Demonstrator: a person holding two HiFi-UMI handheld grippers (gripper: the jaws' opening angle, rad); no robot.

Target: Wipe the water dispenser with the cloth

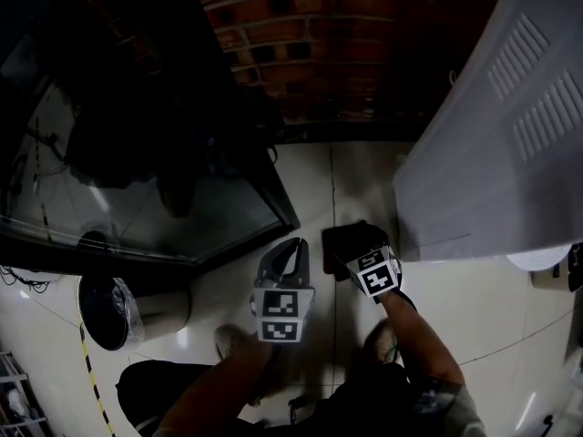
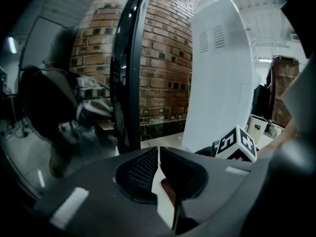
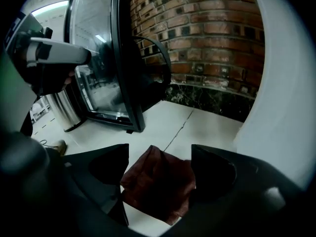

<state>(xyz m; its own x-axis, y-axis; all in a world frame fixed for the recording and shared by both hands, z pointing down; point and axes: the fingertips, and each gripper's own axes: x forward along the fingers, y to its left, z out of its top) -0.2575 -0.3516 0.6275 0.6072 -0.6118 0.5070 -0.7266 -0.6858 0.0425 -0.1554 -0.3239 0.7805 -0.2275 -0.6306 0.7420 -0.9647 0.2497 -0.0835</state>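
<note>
Dark reddish-brown cloth [image 3: 158,186], crumpled, clamped in right hand-held gripper [image 3: 159,157].

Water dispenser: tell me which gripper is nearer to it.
Right. The right gripper, holding the cloth, is just left of the water dispenser near its lower edge. The left gripper is further left, beyond the right one.

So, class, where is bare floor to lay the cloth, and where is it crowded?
Bare tiles lie between the glass cabinet and the water dispenser. Crowded by the bin and around the cloth in the right gripper.
</note>
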